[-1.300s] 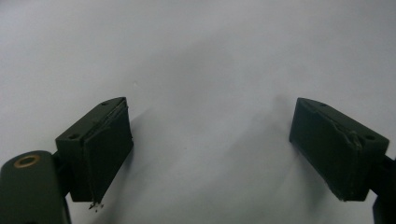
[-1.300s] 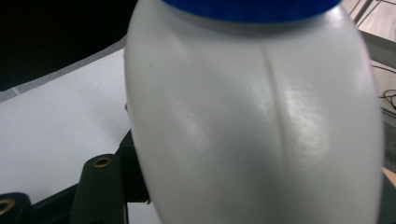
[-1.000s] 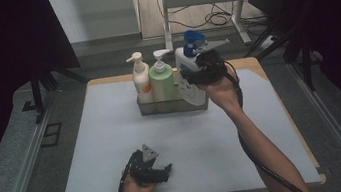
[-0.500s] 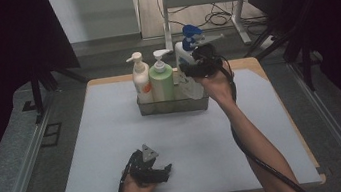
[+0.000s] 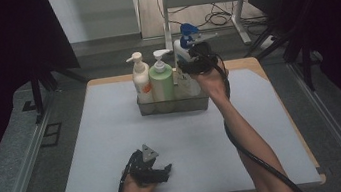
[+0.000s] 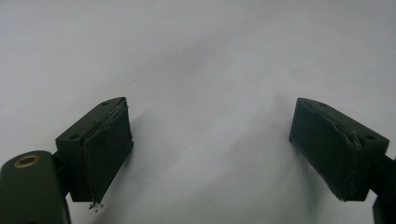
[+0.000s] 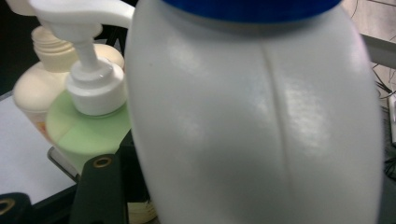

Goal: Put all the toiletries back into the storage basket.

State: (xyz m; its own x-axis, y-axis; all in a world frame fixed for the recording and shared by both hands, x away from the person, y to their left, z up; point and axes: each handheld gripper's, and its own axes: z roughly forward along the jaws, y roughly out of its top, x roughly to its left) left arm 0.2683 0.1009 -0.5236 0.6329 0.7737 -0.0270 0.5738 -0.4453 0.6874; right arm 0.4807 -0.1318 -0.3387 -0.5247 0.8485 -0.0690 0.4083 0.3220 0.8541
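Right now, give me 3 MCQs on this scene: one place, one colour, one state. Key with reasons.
1. Where is the spray bottle?
A. at the right end of the bin
B. lying on the mat
C. beside the left gripper

2. What colour is the middle pump bottle?
A. red
B. green
C. black

3. How are the left gripper fingers?
A. shut on a bottle
B. shut on nothing
C. spread apart, nothing between them

Key: 1 A, the high view shows it upright there, at the right gripper. 2 B, pale green body with a white pump. 3 C, bare mat shows between them.
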